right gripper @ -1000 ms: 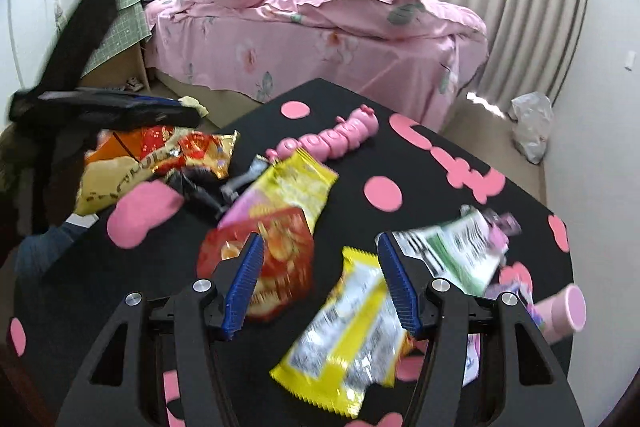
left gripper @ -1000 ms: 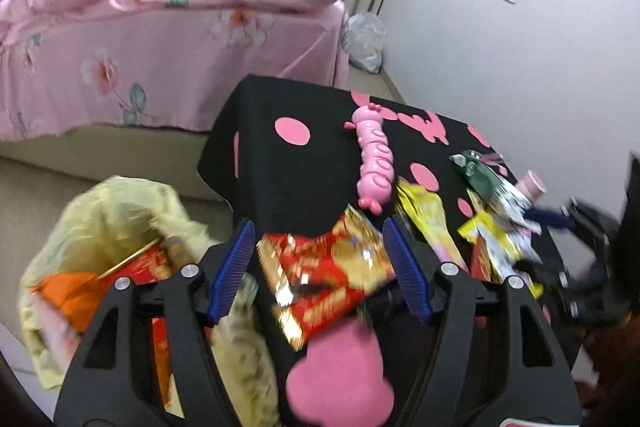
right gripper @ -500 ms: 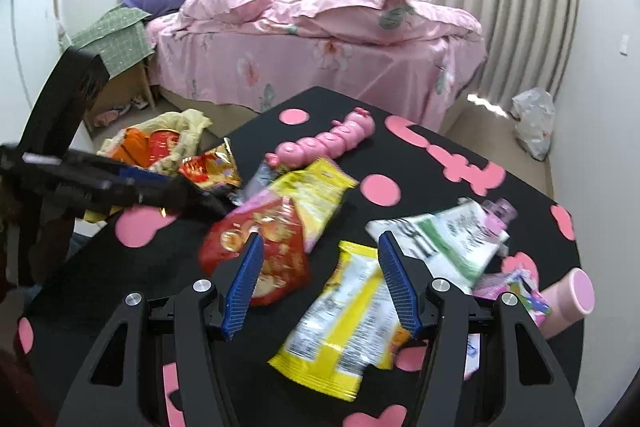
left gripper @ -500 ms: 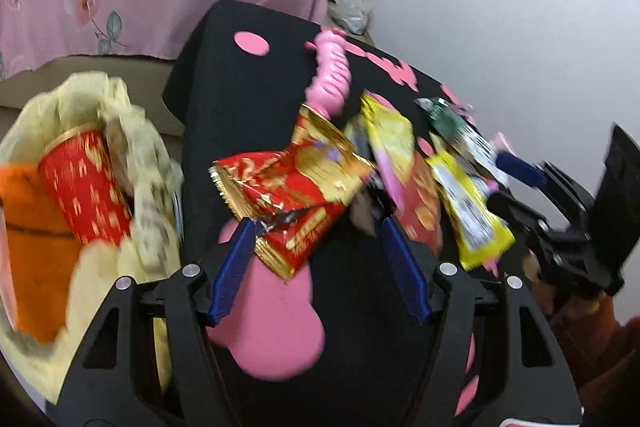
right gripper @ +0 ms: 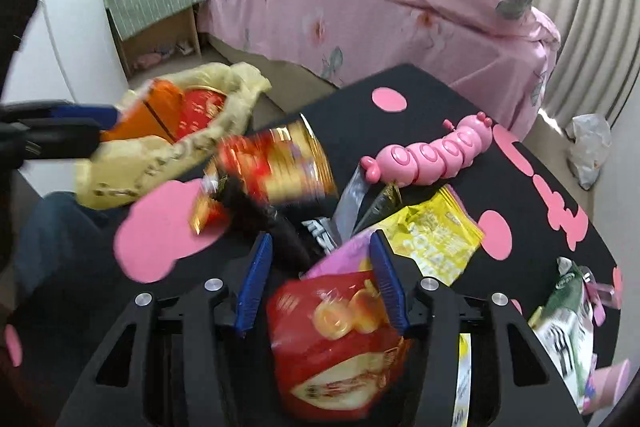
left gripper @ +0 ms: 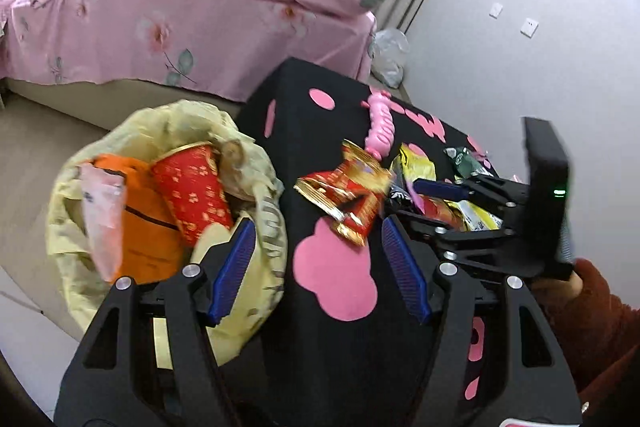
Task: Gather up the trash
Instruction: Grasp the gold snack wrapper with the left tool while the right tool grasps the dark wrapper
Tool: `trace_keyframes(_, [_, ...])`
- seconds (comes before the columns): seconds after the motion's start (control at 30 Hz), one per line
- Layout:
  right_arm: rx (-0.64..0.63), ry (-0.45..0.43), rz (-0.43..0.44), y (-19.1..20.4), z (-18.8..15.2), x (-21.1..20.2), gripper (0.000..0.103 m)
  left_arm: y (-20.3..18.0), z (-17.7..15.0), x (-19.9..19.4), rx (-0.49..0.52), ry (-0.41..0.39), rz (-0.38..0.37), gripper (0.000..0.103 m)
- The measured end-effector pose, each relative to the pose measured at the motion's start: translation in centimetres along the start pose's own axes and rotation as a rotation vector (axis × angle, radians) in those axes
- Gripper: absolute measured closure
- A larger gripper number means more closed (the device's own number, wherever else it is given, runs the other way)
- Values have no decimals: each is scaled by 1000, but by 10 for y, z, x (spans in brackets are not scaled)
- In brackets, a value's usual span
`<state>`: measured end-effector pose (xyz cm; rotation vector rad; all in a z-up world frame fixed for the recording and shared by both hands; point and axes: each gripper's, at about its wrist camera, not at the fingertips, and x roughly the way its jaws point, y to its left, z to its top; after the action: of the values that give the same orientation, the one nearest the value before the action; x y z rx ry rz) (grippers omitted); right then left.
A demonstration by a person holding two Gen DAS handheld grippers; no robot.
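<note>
Right claw [right gripper: 320, 279]: jaws just been narrowing, straddling the red snack packet [right gripper: 340, 343], pads not pressing; packet's long axis runs toward the camera.
Left claw [left gripper: 316, 267]: spread, empty, over the surface [left gripper: 328, 355] edge.
Red-gold wrapper [left gripper: 348, 195]: near that edge, blurred.
Yellow trash bag [left gripper: 264, 247]: beside the surface, mouth open upward.
Pink bed [left gripper: 180, 27]: beyond, floor between.

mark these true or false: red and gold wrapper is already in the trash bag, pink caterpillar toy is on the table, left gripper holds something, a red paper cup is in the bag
1. The red and gold wrapper is in the yellow trash bag. False: it is over the black table, beside the bag.
2. The pink caterpillar toy lies on the table. True.
3. The left gripper holds something. False: nothing is between its blue pads.
4. A red paper cup sits in the bag. True.
</note>
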<state>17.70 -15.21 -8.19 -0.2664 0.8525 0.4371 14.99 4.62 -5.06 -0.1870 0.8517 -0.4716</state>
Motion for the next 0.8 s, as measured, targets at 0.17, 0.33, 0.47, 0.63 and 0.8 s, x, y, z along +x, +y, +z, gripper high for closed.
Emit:
trace_keyframes(0.17, [14,-19,33,-4,-1,-8,77,1,0,-2,28,-20,-11,41])
trace_keyframes(0.33, [15,-34,-16,-11,-12,-33,89,-15,11,14,125,-37,-38,41])
trace_keyframes(0.47, [80,-24,-37,-29,-25,-46,91,-31,25,46,223,7,-19,41])
trace_keyframes(0.63, [172,-41,24,-47,-41,-65,91,-39,45,97,257,75,41,41])
trace_keyframes(0.8, [177,-105,33,-49,-44,-83,69,-45,40,117,270,153,53,46])
